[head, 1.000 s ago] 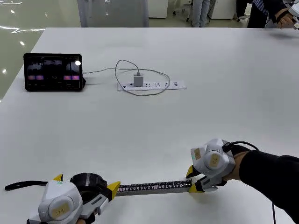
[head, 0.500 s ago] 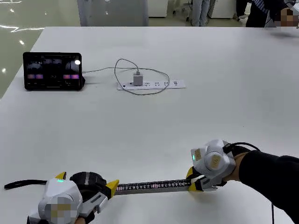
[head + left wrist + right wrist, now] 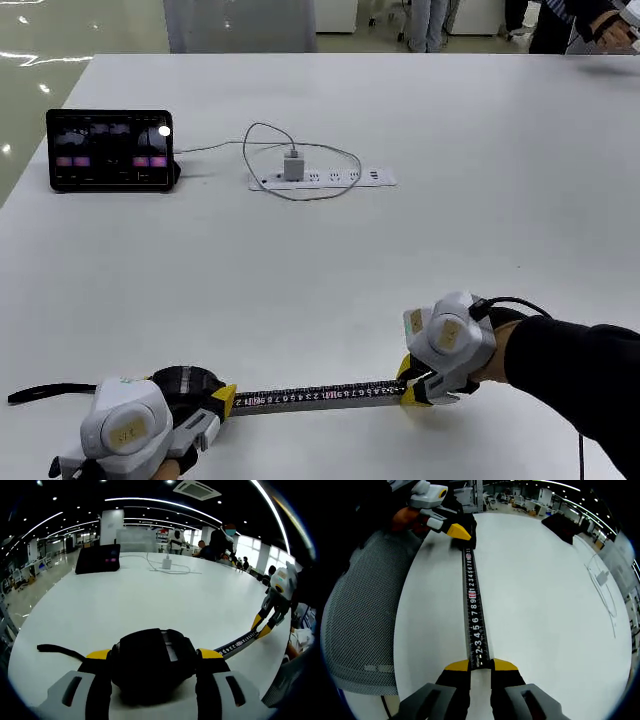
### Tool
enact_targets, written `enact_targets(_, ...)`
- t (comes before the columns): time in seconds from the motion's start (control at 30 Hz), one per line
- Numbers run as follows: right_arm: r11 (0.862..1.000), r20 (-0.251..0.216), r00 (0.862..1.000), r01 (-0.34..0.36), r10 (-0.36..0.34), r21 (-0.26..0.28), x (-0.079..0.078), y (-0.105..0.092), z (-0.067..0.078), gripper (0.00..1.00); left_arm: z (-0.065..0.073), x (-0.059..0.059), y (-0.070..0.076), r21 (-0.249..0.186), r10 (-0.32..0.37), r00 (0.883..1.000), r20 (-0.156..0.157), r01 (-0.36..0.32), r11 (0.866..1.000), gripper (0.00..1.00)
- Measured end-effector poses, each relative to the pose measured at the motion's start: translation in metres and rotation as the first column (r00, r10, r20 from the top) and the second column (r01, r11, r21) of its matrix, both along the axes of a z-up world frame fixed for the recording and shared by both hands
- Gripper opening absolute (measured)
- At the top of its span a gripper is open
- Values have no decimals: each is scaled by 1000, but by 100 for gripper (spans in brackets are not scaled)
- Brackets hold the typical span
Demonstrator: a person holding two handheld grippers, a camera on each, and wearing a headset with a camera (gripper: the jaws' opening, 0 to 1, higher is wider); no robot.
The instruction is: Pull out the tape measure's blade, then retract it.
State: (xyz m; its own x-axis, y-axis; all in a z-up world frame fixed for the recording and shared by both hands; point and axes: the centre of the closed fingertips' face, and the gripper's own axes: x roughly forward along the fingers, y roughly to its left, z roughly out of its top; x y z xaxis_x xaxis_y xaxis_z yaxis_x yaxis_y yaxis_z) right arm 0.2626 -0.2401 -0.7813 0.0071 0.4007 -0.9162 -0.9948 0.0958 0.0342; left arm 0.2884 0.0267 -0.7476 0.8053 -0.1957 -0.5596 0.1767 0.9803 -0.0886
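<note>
A black round tape measure case [image 3: 185,387] [image 3: 152,660] sits near the table's front left, held between the yellow-tipped fingers of my left gripper [image 3: 195,400] [image 3: 154,655], which is shut on it. Its dark blade [image 3: 315,394] [image 3: 473,610] with white numerals lies flat on the table, drawn out to the right. My right gripper [image 3: 412,383] [image 3: 481,666] is shut on the blade's end. In the right gripper view the case [image 3: 465,530] and the left gripper [image 3: 437,505] lie at the blade's far end. A black wrist strap [image 3: 50,394] [image 3: 57,650] trails left from the case.
A dark tablet [image 3: 110,150] stands at the back left. A white power strip [image 3: 330,179] with a plugged charger and looped cable [image 3: 295,160] lies behind the middle. The white table [image 3: 450,180] extends far back. People stand beyond its far edge.
The left gripper with the case has shifted slightly left, and the right gripper slightly up and left. The drawn-out blade looks about the same length or slightly longer.
</note>
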Motion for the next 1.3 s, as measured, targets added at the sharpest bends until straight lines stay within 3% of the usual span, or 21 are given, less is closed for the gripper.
enact_targets(0.33,1000,5,1000,-31,31,3,0,0,0,10,-1,-1,1,7,-14,999,-29,15,1000,61)
enact_targets(0.43,1000,-11,1000,-10,10,-6,1,1,0,10,-1,-1,1,-1,-17,999,-34,17,1000,61)
enact_targets(1.03,998,-13,999,-52,52,-18,0,5,0,10,-3,-1,0,-2,-43,998,-38,42,999,62)
enact_targets(1.3,998,-14,998,-54,55,18,-1,18,-1,10,-2,-1,-1,-4,-44,998,-37,44,999,62)
